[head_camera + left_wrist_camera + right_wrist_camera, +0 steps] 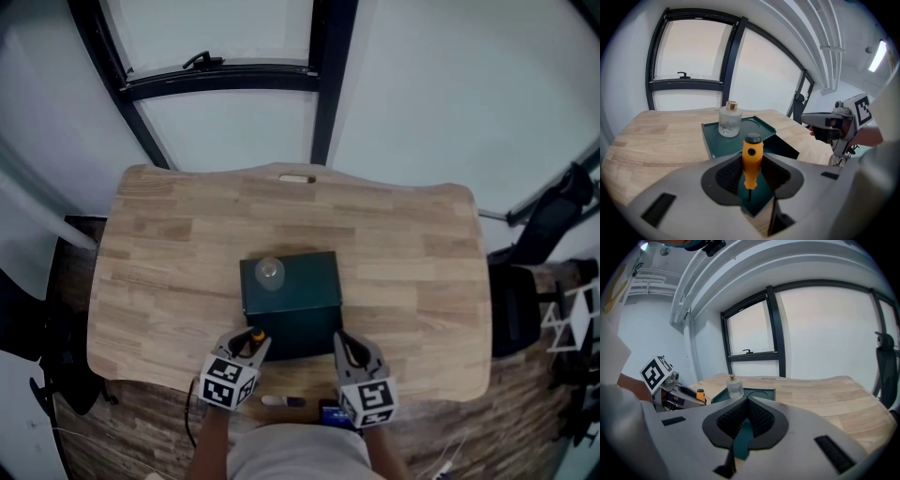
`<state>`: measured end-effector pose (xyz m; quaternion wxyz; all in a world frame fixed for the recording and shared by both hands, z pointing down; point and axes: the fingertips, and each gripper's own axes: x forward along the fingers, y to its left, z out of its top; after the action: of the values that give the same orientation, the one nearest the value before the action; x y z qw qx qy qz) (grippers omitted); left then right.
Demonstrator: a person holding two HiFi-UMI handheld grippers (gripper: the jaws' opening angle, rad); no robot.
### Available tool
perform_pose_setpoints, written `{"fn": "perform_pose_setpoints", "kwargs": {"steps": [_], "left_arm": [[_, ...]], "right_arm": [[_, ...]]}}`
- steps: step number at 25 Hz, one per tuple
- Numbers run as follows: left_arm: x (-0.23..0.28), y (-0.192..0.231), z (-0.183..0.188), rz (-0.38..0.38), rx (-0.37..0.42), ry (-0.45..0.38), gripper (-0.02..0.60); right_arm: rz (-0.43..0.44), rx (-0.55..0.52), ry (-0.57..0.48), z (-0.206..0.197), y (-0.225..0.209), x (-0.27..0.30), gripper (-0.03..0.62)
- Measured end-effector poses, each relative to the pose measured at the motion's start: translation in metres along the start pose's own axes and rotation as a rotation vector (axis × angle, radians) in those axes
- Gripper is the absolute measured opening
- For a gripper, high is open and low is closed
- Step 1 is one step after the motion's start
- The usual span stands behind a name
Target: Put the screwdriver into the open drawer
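**Between the left jaws: screwdriver gripped, tip above a green surface**

The left gripper (pixel 249 343) is clamped on the orange handle of the screwdriver (pixel 753 158). Its pads bear on both sides of the handle, so the jaws stand only the handle's width apart. The tool is upright, with its black cap uppermost and its dark shank pointing down below the pads.

Directly ahead of this gripper a dark green cabinet (pixel 291 295) stands on the wooden table (pixel 159 272). A green surface shows beneath the shank tip, but it cannot be confirmed as the drawer.

Beyond the screwdriver and slightly left of it, a clear glass bottle (pixel 729 119) stands upright on the cabinet top.

The right gripper (pixel 353 353) sits level with the left one, to its right, at the cabinet's near right corner. Its pads meet at the tips and nothing is between them. Only green surface shows through the slit lower down.
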<state>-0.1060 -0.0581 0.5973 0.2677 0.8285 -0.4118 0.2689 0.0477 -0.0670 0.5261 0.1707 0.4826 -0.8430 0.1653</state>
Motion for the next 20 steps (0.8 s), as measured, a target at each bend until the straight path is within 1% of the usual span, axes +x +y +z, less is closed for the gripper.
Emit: {"fn": "perform_pose_setpoints", "kwargs": {"steps": [9, 14, 18, 20], "left_arm": [[0.013, -0.006, 0.001, -0.028, 0.039, 0.038, 0.126], [0.021, -0.011, 0.001, -0.048, 0.090, 0.079, 0.126], [0.026, -0.014, -0.001, -0.056, 0.148, 0.109, 0.126], [0.028, -0.014, -0.003, -0.062, 0.162, 0.123, 0.126]], "right_arm": [[0.001, 0.018, 0.018, -0.006, -0.002, 0.005, -0.003], [-0.011, 0.039, 0.018, -0.007, -0.011, 0.007, -0.003], [-0.024, 0.053, 0.023, -0.008, -0.020, 0.007, -0.003], [-0.034, 0.053, 0.020, -0.008, -0.025, 0.008, -0.003]]}}
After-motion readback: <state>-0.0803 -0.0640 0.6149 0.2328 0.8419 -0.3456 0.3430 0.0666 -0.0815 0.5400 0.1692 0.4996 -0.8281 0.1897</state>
